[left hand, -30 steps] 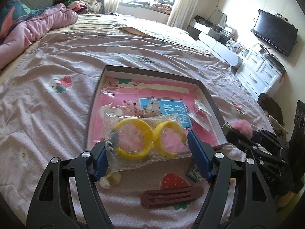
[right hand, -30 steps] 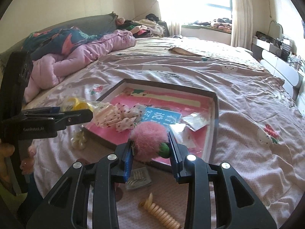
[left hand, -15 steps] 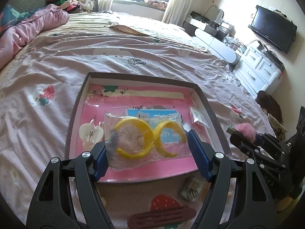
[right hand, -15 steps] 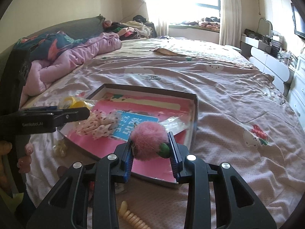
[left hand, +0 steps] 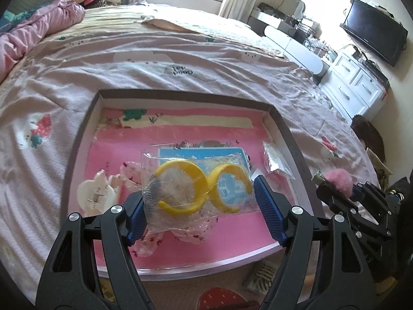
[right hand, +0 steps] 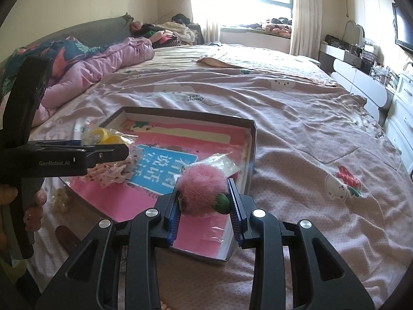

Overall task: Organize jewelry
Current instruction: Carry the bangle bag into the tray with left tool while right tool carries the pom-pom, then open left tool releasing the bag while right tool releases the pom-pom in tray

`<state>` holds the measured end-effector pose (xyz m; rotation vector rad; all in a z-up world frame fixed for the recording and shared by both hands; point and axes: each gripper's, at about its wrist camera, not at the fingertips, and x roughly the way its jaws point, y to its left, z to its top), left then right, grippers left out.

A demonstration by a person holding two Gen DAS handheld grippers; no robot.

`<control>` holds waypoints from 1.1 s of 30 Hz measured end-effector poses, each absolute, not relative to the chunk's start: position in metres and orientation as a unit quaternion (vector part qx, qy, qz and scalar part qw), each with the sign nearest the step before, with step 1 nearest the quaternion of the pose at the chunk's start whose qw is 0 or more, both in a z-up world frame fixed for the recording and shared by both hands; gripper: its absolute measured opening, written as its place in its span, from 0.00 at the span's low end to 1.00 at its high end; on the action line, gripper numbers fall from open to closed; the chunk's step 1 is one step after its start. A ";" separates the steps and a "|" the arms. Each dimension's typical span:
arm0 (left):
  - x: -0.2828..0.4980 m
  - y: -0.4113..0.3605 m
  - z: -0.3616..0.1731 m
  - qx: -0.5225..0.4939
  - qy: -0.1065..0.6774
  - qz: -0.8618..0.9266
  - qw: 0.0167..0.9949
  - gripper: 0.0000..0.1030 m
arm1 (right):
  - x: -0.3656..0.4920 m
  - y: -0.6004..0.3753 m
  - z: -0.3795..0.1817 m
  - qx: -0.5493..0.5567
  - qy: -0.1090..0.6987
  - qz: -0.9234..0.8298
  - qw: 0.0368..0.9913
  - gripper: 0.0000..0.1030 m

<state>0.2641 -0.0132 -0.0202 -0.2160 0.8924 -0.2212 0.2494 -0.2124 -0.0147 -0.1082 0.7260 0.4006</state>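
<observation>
My left gripper (left hand: 198,204) is shut on a clear bag with two yellow hoops (left hand: 196,186) and holds it over the pink floor of the shallow box (left hand: 180,95). The bag also shows in the right wrist view (right hand: 103,135). My right gripper (right hand: 204,201) is shut on a pink fluffy pom-pom clip (right hand: 201,183) with a green end, held above the box's near right corner (right hand: 251,139). The pom-pom shows at the right in the left wrist view (left hand: 338,177). In the box lie a spotted fabric piece (right hand: 111,173) and small clear bags (left hand: 277,161).
The box sits on a pink bedspread (right hand: 296,118). A dark red hair clip (right hand: 65,240), a small comb packet (left hand: 260,277) and a pale beaded piece (right hand: 58,201) lie on the bed near the box's front edge. White drawers (left hand: 353,87) stand at the right.
Both grippers have moved forward over the box with their loads. The yellow hoop bag is now above the box's floor and the pom-pom is above its near right corner.
</observation>
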 end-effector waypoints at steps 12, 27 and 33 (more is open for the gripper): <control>0.265 -0.021 -0.040 -0.096 0.449 -0.122 0.880 0.63 | 0.258 -0.213 -0.039 -0.055 0.376 0.191 0.905 0.31; 0.264 -0.022 -0.048 -0.089 0.459 -0.124 0.875 0.64 | 0.262 -0.207 -0.052 -0.061 0.392 0.195 0.897 0.31; 0.263 -0.019 -0.049 -0.094 0.460 -0.125 0.874 0.64 | 0.258 -0.204 -0.054 -0.065 0.401 0.202 0.891 0.32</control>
